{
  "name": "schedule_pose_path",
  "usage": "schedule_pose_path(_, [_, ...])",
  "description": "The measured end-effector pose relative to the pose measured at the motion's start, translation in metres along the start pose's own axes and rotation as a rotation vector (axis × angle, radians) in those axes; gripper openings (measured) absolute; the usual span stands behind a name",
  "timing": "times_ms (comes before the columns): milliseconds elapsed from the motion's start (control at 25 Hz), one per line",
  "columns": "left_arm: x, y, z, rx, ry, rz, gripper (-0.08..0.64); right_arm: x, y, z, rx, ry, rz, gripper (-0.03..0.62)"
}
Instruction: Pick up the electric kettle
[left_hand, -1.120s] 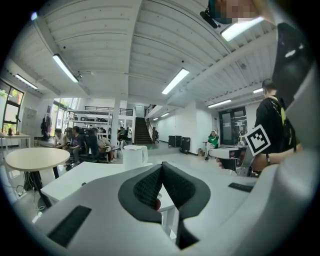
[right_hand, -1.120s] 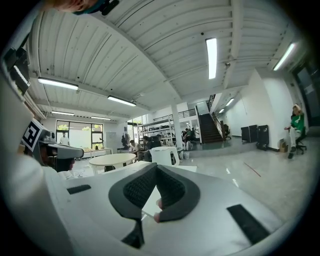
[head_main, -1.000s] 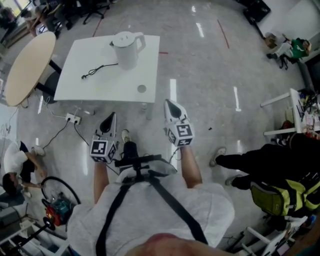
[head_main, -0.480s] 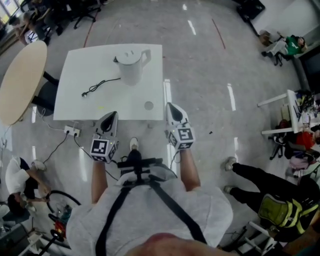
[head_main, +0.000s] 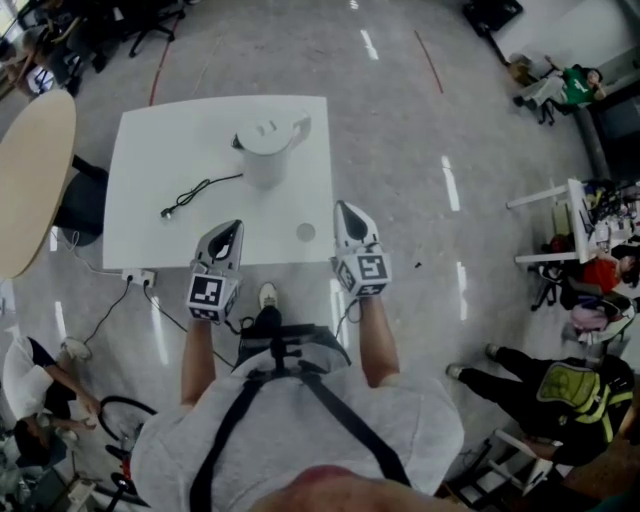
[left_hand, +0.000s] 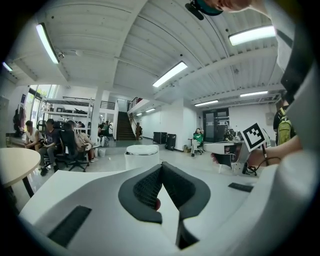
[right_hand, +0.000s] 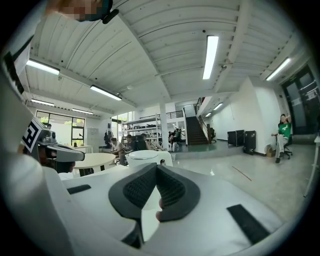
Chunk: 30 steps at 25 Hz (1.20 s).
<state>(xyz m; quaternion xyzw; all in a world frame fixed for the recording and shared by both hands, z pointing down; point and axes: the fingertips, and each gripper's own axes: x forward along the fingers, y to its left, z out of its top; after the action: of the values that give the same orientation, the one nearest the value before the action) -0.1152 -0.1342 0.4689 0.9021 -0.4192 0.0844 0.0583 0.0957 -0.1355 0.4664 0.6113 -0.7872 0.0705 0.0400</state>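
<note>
A white electric kettle (head_main: 267, 148) stands upright on the far half of a white square table (head_main: 150, 200), handle to the right; its black cord (head_main: 200, 192) trails left. The kettle (left_hand: 141, 155) shows ahead past the jaws in the left gripper view, and the kettle (right_hand: 145, 158) also shows in the right gripper view. My left gripper (head_main: 231, 228) hangs over the table's near edge, shut and empty. My right gripper (head_main: 343, 209) is at the table's near right corner, shut and empty. Both are well short of the kettle.
A small round disc (head_main: 305, 232) lies on the table near the right gripper. A round beige table (head_main: 30, 175) stands at left, a power strip (head_main: 137, 277) on the floor below the table edge. People stand at right (head_main: 560, 385) and lower left.
Both grippers have come forward with the person toward the table; from short of it they now reach its near edge. The kettle has not moved. Jaws stayed shut.
</note>
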Motion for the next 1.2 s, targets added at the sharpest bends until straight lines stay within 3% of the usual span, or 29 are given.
schedule_pose_path(520, [0.056, 0.047, -0.002, -0.002, -0.026, -0.024, 0.006, 0.07, -0.017, 0.008, -0.048, -0.044, 0.006, 0.012])
schedule_pose_path(680, [0.064, 0.048, -0.011, -0.015, -0.015, -0.017, 0.006, 0.081, -0.017, -0.004, -0.039, -0.001, 0.038, 0.012])
schedule_pose_path(840, [0.073, 0.048, -0.015, 0.015, -0.065, -0.014, 0.006, 0.094, -0.024, -0.019, -0.038, 0.016, 0.066, 0.012])
schedule_pose_path(1200, [0.086, 0.061, -0.04, 0.045, -0.06, -0.013, 0.007, 0.14, -0.021, -0.039, -0.021, 0.016, 0.106, 0.012])
